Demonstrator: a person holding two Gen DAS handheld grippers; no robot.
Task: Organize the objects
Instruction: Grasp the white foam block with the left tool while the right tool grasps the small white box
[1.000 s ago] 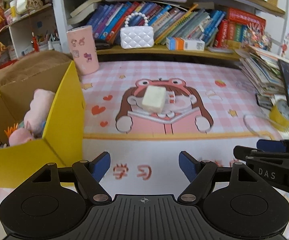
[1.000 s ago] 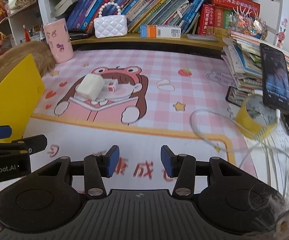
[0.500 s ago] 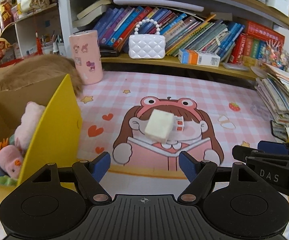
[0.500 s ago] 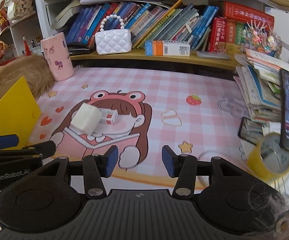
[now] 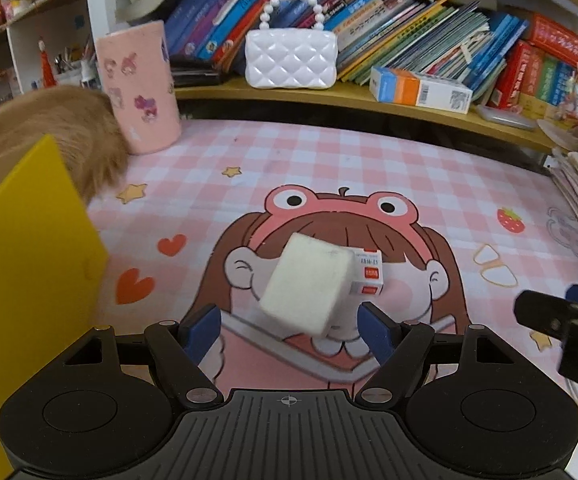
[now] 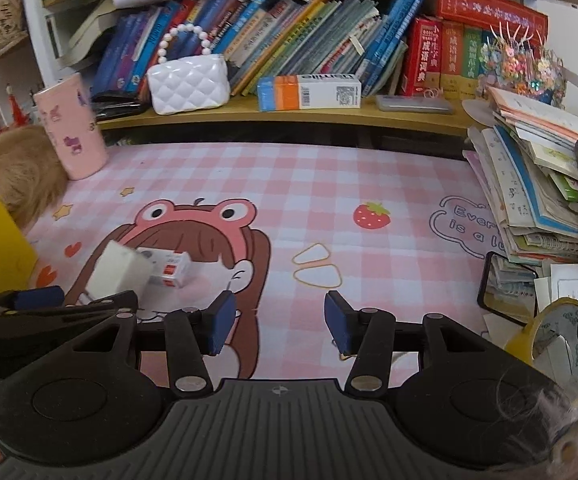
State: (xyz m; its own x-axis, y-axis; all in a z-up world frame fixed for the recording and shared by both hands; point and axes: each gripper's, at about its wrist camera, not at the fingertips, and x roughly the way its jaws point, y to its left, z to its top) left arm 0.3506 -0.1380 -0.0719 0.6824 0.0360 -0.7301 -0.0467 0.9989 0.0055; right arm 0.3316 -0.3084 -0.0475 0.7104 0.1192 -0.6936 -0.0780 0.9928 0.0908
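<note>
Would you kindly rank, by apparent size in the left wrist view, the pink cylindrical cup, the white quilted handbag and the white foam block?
1. white foam block, though nearness to the camera inflates it
2. pink cylindrical cup and white quilted handbag: too alike to rank

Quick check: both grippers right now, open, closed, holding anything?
Left gripper: open, empty; white block just ahead.
Right gripper: open, empty, jaws just opened slightly.
</note>
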